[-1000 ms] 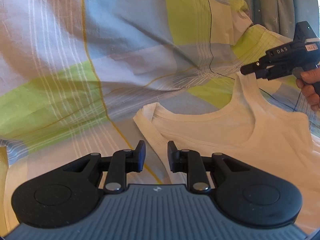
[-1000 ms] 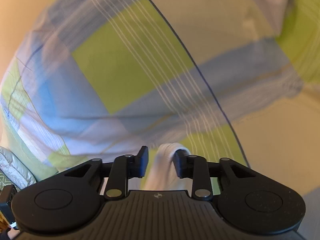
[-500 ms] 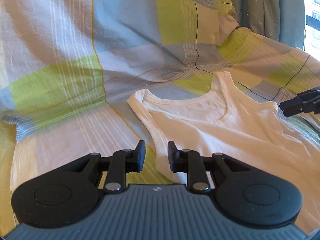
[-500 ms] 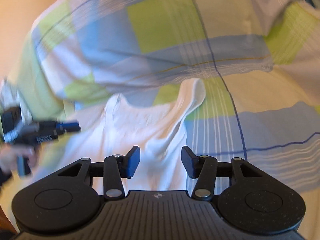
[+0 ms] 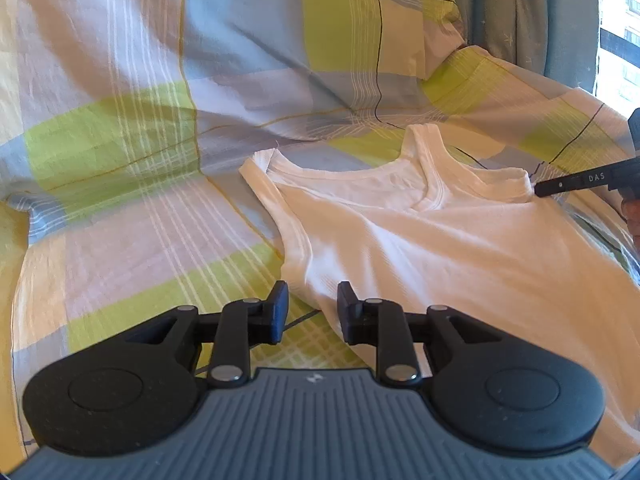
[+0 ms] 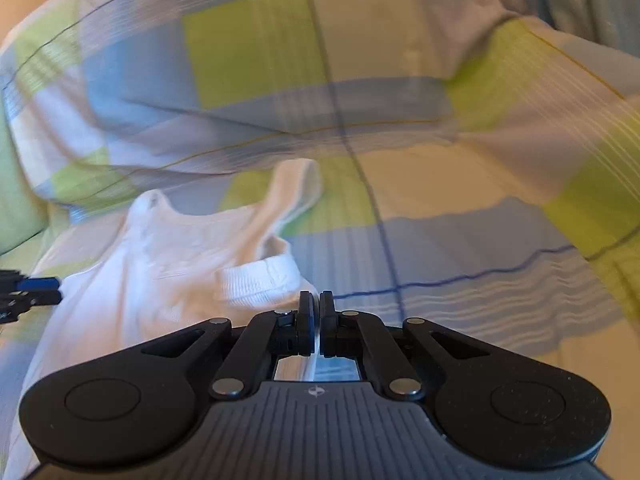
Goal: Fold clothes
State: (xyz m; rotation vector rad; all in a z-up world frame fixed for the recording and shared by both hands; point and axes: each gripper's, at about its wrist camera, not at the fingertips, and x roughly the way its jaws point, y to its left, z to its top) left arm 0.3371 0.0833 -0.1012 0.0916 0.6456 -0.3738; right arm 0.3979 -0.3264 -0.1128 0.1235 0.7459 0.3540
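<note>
A white tank top [image 5: 420, 240] is lying spread, neckline toward the top of the frame, on a bed covered by a checked bedsheet [image 5: 120, 128] in green, blue and beige; in the left wrist view it is filling the centre and lower right, with both shoulder straps pointing toward the upper middle. The right gripper [image 6: 315, 322] is pinching white cloth between nearly closed fingers at the armhole edge of the garment [image 6: 168, 264], a rolled band of that edge bunching just ahead of the fingertips; in the left wrist view the same gripper [image 5: 540, 190] is entering from the right edge and meeting the armhole corner. The left gripper [image 5: 312, 312] is standing moderately open, holding nothing, its gap lined up over the opposite side seam at the lower centre of the frame, though whether its fingers are touching the cloth cannot be told. A grey curtain [image 5: 520, 12] is hanging at the upper right. Judged from this layout, the step in hand is securing the two sides of the top for a fold or a straightening; the next move is likely calling for the left gripper to close on the near seam, so that both edges can be carried together without the soft knit sagging or twisting.
</note>
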